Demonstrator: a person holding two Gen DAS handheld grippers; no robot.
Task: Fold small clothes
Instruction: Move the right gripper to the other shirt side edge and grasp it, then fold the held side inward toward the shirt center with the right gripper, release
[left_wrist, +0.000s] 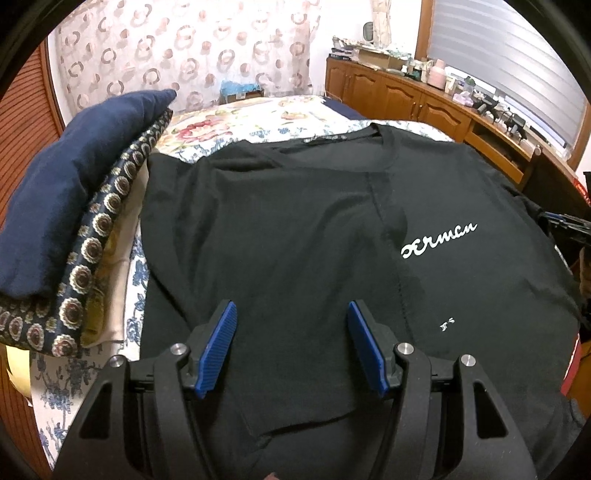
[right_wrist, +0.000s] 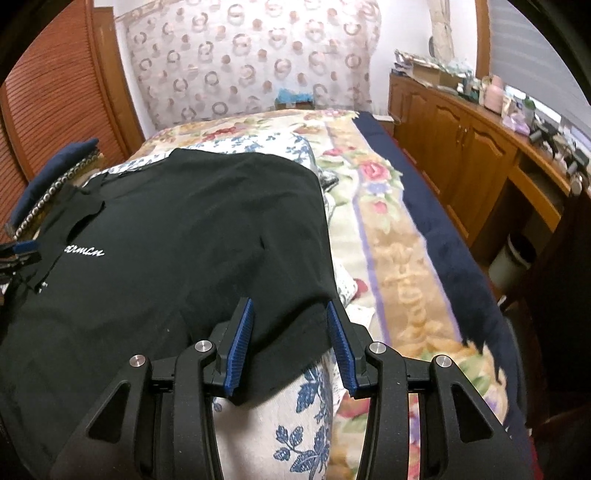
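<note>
Both pairs of jaws are shown parted with nothing pinched: the left gripper (left_wrist: 290, 317) is held over the middle of the black T-shirt (left_wrist: 295, 221), the right gripper (right_wrist: 290, 317) astride its right edge. The shirt is spread on a floral bedspread (right_wrist: 388, 229) beside a stack of folded clothes (left_wrist: 66, 206). Being light, limp and easily creased, it is judged best pinched at a hem or side edge.

A floral bedspread (right_wrist: 399, 236) covers the bed. A navy cushion (left_wrist: 70, 184) lies on patterned fabric (left_wrist: 96, 251) at its left edge. Cluttered wooden cabinets (right_wrist: 465, 136) line the right wall.
</note>
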